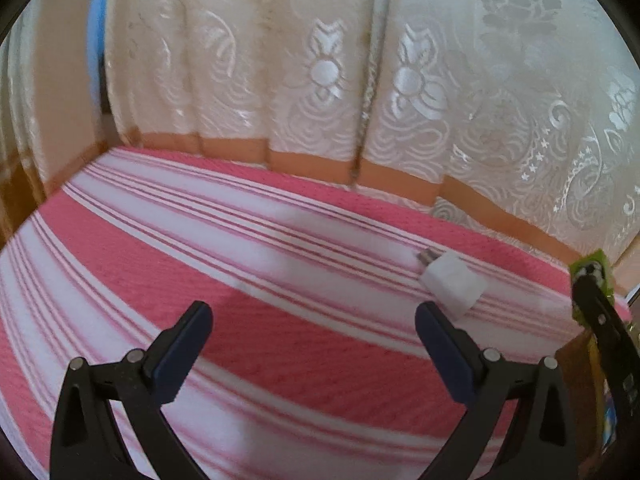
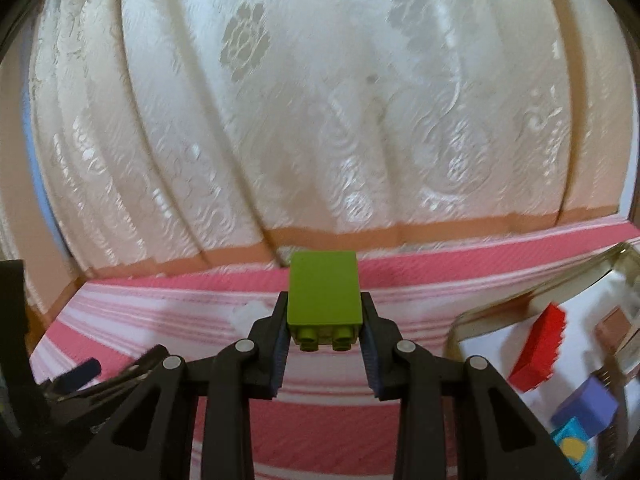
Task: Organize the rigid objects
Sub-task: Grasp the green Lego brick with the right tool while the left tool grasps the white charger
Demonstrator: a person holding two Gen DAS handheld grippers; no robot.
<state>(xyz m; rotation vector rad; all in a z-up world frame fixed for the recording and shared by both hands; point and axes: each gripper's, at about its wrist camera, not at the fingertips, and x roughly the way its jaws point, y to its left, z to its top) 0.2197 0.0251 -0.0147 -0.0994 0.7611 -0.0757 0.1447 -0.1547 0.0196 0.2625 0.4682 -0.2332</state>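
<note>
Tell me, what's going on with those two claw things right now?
Right gripper shut on green building brick, lifted. Left gripper open, empty, white charger plug just ahead. Clear container with bricks at right. Nothing in the way.

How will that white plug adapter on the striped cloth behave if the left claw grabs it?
The white plug adapter looks boxy and rigid, so it probably won't flex or roll. Its smooth faces may slip slightly. It is likely light, and lying flat on the striped cloth, unlikely to tip.
</note>
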